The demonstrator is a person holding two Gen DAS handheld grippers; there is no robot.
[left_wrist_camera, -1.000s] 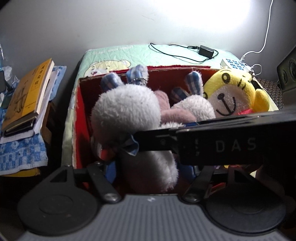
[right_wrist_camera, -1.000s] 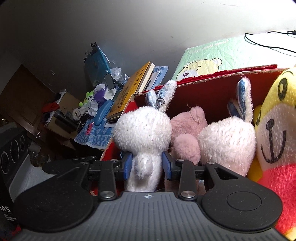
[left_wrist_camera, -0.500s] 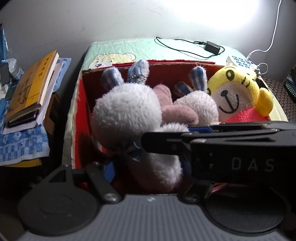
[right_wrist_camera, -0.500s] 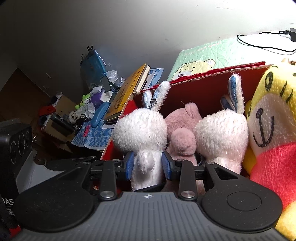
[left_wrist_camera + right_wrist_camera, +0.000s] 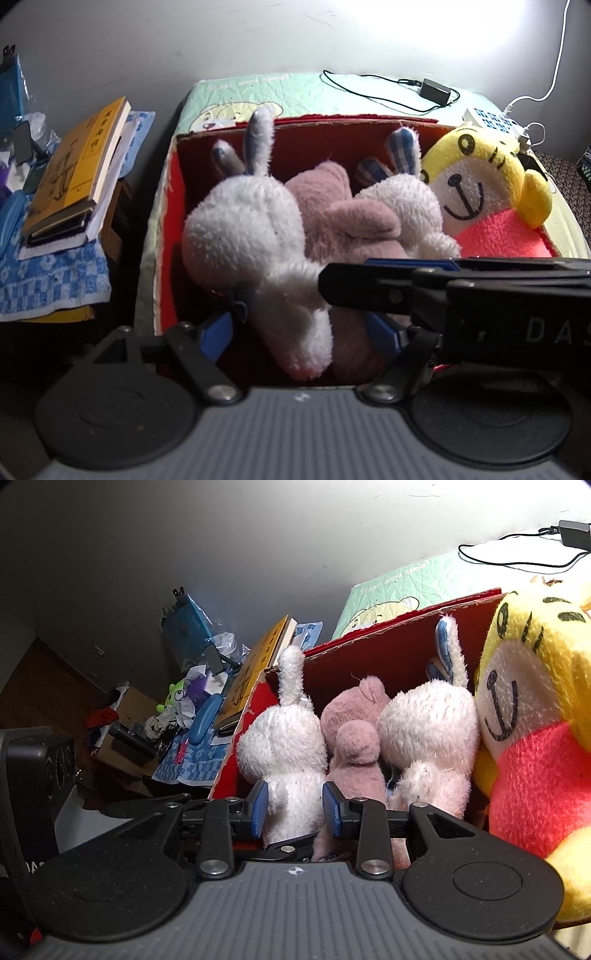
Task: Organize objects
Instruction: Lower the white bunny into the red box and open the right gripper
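A red cardboard box (image 5: 170, 221) holds a white bunny (image 5: 243, 229), a pink bear (image 5: 332, 206), a second white bunny (image 5: 402, 199) and a yellow tiger plush (image 5: 480, 177). My left gripper (image 5: 301, 334) straddles the first bunny's lower body. Its jaws are opening and the blue pads stand off the fur on both sides. From the right, my right gripper's black finger (image 5: 369, 284) crosses over that bunny. In the right wrist view my right gripper (image 5: 295, 808) is shut on the white bunny's (image 5: 284, 738) body, beside the pink bear (image 5: 354, 716).
The box (image 5: 388, 653) sits on a green quilted bed (image 5: 295, 92) with a charger and cable (image 5: 432, 88) at the back. A stack of books (image 5: 74, 173) on a blue towel (image 5: 48, 280) lies left of the box. A cluttered table (image 5: 184, 716) stands further left.
The left gripper's blue pads have spread apart and now show on either side of the bunny. The bunny has tipped, with one ear upright. The right gripper keeps its hold.
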